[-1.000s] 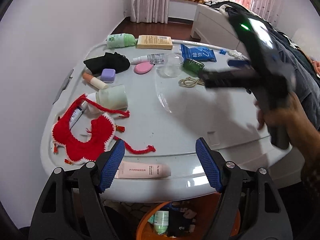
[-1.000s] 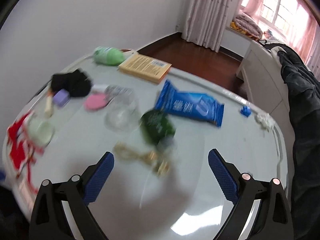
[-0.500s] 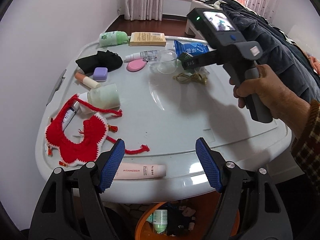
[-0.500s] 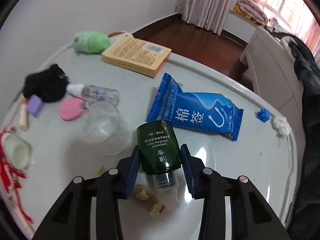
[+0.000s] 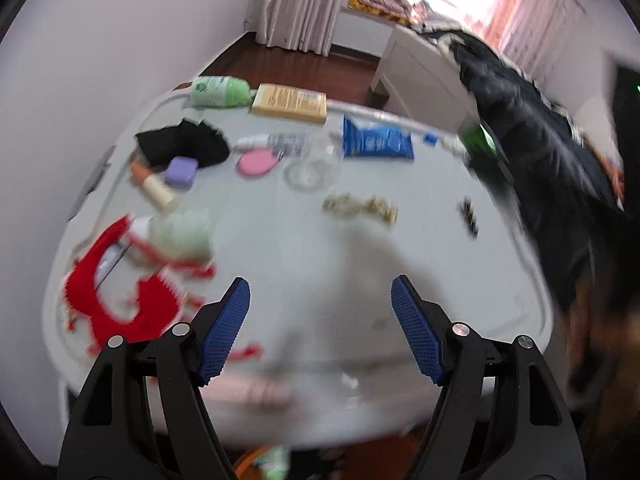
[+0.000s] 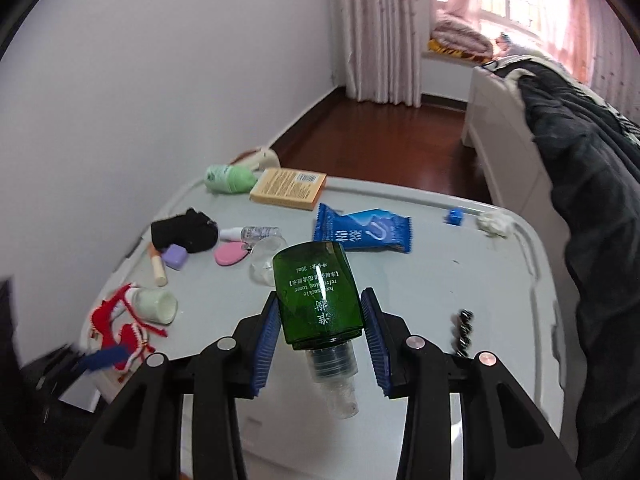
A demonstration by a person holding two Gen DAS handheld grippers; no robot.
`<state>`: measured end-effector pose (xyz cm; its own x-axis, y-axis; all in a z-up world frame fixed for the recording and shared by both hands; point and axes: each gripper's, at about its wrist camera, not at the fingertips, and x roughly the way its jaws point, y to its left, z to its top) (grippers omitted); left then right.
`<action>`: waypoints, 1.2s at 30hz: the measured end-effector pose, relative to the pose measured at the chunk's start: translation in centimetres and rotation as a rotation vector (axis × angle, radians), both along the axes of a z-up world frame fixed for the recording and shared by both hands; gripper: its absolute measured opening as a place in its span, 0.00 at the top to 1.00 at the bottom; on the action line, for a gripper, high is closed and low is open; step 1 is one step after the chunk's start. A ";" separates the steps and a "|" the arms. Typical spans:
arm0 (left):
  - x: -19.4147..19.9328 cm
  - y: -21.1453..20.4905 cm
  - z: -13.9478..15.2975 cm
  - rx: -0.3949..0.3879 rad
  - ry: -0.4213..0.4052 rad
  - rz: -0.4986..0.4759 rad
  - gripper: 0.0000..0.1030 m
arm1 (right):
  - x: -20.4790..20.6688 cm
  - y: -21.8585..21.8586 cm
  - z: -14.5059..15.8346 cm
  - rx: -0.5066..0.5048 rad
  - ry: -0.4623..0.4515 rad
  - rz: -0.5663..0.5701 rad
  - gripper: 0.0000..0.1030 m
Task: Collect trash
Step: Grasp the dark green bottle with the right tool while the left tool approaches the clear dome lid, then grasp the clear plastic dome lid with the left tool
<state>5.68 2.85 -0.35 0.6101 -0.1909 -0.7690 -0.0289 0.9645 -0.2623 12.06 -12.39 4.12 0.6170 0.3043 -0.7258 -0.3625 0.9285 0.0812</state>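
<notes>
My right gripper (image 6: 321, 300) is shut on a dark green toner bottle (image 6: 312, 276), which hangs tilted above the white table (image 6: 440, 280) with its clear cap towards the camera. In the blurred left wrist view the same green bottle (image 5: 478, 138) shows at the right, off the table. A blue wrapper (image 6: 362, 232), a crumpled white tissue (image 6: 494, 224) and a small blue cap (image 6: 454, 217) lie at the far side. My left gripper (image 5: 319, 284) is open over the table's near part, with nothing between its pads.
A yellow box (image 6: 288, 188), a pale green bottle (image 6: 230, 178), a black cloth (image 6: 184, 234), a clear cup (image 6: 266, 260), a red knitted collar (image 6: 120, 328) and a gold cord (image 5: 360, 206) lie on the table. A bed with dark bedding (image 6: 580, 140) stands at the right.
My right gripper closed on the green bottle and lifted it off the table. The left gripper moved forward over the table, still open.
</notes>
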 end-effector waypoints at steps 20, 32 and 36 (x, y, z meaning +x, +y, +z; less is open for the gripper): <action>16.3 -3.3 -6.4 0.167 0.029 0.102 0.54 | 0.0 -6.1 -1.4 0.041 0.028 -0.048 0.61; 9.5 -2.9 -1.5 0.192 -0.026 0.030 0.54 | -1.0 -5.5 -0.6 0.041 0.001 -0.019 0.61; 3.4 -3.6 0.4 0.190 0.006 -0.039 0.54 | -1.9 -4.6 -0.4 0.039 -0.009 0.010 0.61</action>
<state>9.08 -0.75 0.04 0.6005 -0.0654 -0.7970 0.0085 0.9971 -0.0754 10.18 -16.96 3.74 0.6202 0.3379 -0.7079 -0.3723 0.9212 0.1136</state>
